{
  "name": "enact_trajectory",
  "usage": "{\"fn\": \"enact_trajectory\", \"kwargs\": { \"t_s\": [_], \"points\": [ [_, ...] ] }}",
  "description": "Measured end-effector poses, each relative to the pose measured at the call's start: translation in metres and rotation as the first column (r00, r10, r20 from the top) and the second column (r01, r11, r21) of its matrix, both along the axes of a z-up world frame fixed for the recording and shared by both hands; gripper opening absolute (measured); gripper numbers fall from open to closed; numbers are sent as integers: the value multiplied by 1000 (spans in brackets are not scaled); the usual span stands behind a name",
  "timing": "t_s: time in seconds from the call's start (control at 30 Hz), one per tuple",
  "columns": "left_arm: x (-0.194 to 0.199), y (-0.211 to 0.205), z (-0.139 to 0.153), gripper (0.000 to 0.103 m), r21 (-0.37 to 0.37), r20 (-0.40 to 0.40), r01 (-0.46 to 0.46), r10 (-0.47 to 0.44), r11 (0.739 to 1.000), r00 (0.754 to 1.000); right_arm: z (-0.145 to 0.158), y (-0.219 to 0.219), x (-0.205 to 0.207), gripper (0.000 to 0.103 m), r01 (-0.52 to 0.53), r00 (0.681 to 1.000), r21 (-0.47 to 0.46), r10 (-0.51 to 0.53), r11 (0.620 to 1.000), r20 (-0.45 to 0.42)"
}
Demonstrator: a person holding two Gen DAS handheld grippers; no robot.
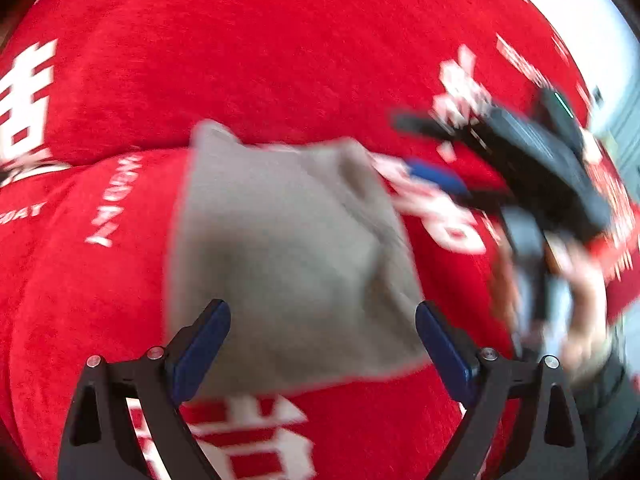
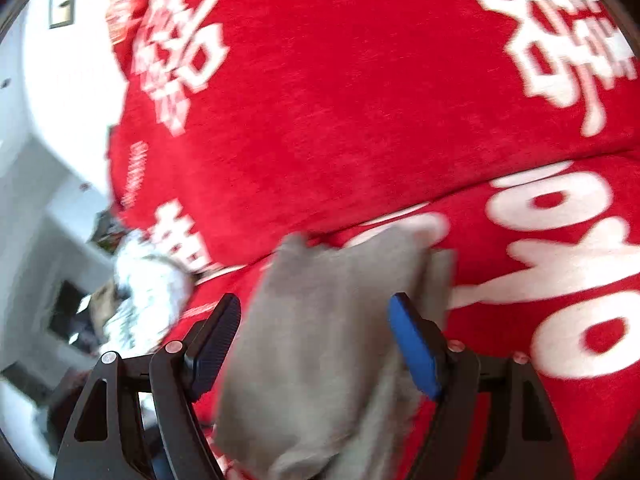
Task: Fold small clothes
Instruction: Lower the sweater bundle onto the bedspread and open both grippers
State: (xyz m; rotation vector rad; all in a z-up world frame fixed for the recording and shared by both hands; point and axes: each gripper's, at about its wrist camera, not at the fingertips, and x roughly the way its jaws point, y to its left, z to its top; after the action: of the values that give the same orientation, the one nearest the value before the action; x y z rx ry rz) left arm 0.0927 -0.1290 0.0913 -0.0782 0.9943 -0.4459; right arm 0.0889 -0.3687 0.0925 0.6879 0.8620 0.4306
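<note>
A small grey garment (image 1: 288,256) lies folded on a red blanket (image 1: 260,60) with white characters. My left gripper (image 1: 322,312) is open, its blue pads on either side of the garment's near edge, above it. My right gripper shows in the left wrist view (image 1: 436,176) at the garment's far right corner, blurred by motion. In the right wrist view the right gripper (image 2: 316,312) is open with the grey garment (image 2: 328,340) between and under its fingers; I cannot tell whether they touch it.
The red blanket (image 2: 340,100) covers the whole work surface, with a ridge across the middle. At the left of the right wrist view lie a white patterned cloth (image 2: 148,280), a white wall and grey furniture.
</note>
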Motion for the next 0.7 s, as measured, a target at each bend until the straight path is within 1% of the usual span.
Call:
{"fn": "enact_trajectory", "kwargs": {
  "t_s": [0.1, 0.13, 0.17, 0.2, 0.23, 0.27, 0.3, 0.33, 0.37, 0.43, 0.47, 0.5, 0.53, 0.57, 0.63, 0.67, 0.7],
  "points": [
    [23, 25, -2, 94, -106, -60, -82, 76, 991, 995, -10, 21, -2, 80, -84, 996, 71, 85, 994, -7],
    [31, 27, -8, 94, -94, -80, -108, 100, 990, 992, -20, 26, 0, 80, -96, 995, 77, 98, 992, -32],
    [39, 26, -17, 94, -37, -95, -137, 133, 990, 987, -28, 28, 2, 80, -89, 994, 68, 93, 994, -57],
    [49, 25, -28, 94, 50, -102, -168, 173, 984, 980, -38, 27, 5, 79, -66, 993, 39, 69, 997, -98],
    [58, 23, -40, 95, 121, -112, -178, 192, 977, 975, -46, 24, 6, 76, -47, 992, 13, 48, 999, -119],
    [63, 21, -51, 95, 144, -144, -161, 181, 976, 973, -50, 19, 6, 72, -28, 994, -2, 28, 1000, -107],
    [67, 24, -60, 95, 125, -186, -148, 169, 981, 968, -48, 17, 3, 71, -20, 994, -8, 20, 1000, -103],
    [68, 29, -61, 95, 95, -205, -156, 173, 983, 963, -43, 17, 0, 72, -12, 995, -25, 9, 1000, -98],
    [67, 34, -57, 95, 61, -206, -165, 174, 984, 963, -37, 18, -4, 72, -10, 996, -52, 6, 999, -88],
    [64, 39, -45, 95, 31, -160, -173, 176, 984, 971, -21, 23, -16, 73, -26, 999, -115, 21, 993, -45],
    [63, 40, -38, 95, 22, -127, -181, 183, 983, 975, -13, 27, -25, 74, -49, 999, -122, 48, 991, -16],
    [62, 40, -35, 95, 18, -113, -185, 186, 983, 976, -7, 29, -33, 75, -82, 996, -110, 84, 990, 8],
    [61, 40, -34, 95, 17, -108, -191, 192, 981, 975, -4, 36, -41, 78, -117, 992, -94, 120, 989, 28],
    [69, 42, -35, 95, 30, -113, -199, 202, 979, 973, -2, 42, -51, 78, -154, 987, -82, 158, 985, 43],
    [72, 41, -43, 95, 71, -131, -204, 212, 976, 968, -5, 57, -64, 79, -210, 975, -74, 214, 975, 50],
    [66, 41, -48, 95, 74, -133, -204, 213, 976, 968, -11, 64, -72, 79, -239, 969, -88, 243, 967, 41],
    [65, 41, -50, 95, 69, -132, -204, 211, 977, 968, -17, 66, -78, 79, -244, 968, -113, 249, 963, 27]
  ]
}}
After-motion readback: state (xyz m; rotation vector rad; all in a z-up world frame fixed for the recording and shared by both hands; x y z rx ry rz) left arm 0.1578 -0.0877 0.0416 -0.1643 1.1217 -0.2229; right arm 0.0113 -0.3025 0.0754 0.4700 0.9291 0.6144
